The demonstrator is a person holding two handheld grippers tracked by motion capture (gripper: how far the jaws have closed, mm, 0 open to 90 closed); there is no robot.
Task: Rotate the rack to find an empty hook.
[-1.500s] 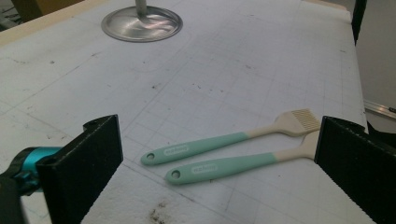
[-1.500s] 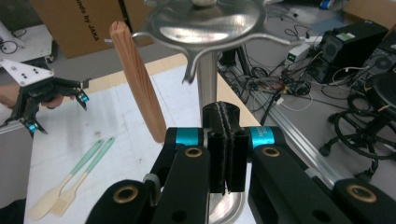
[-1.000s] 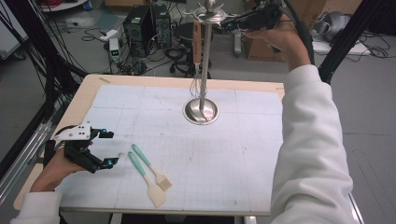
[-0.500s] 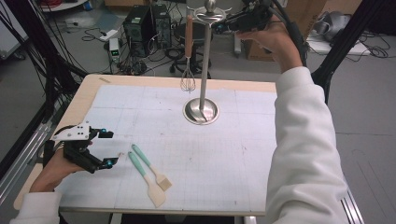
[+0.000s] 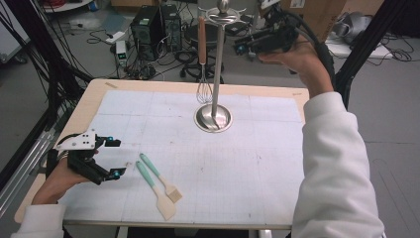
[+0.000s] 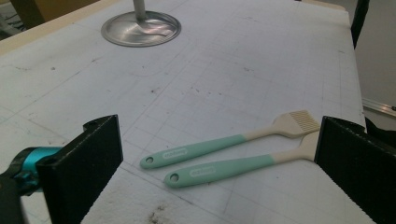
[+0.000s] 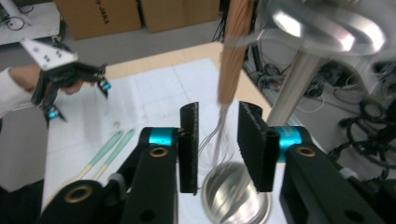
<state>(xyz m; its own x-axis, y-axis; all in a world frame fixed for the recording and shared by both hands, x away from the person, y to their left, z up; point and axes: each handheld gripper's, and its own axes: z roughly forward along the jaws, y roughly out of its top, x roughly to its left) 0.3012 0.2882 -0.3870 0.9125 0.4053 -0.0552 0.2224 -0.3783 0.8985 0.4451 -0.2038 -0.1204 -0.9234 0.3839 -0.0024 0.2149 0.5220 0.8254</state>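
Note:
A whisk [image 5: 201, 34] with a wooden handle hangs from a hook at the top of the steel stand [image 5: 216, 59], its wires [image 5: 204, 91] above the table. My right gripper [image 5: 246, 51] is raised just right of the stand's top. Its jaws have just been opening and stand apart in the right gripper view [image 7: 215, 144]; the whisk [image 7: 236, 51] hangs beyond the gap, with no pad touching it. My left gripper [image 5: 117, 158] rests open at the table's left, facing a teal-handled brush [image 6: 224, 144] and a teal-handled spatula [image 6: 224, 169] that lie side by side.
The stand's round base [image 5: 213, 119] sits at the middle back of the white gridded mat [image 5: 257, 163]. Beyond the table's far edge are computers, cables and cardboard boxes. A black frame post [image 5: 366, 44] rises at the right.
The whisk has come free of the right gripper and hangs left of the pole. The right gripper has drawn back to the right from the stand's top. The left hand has stayed put.

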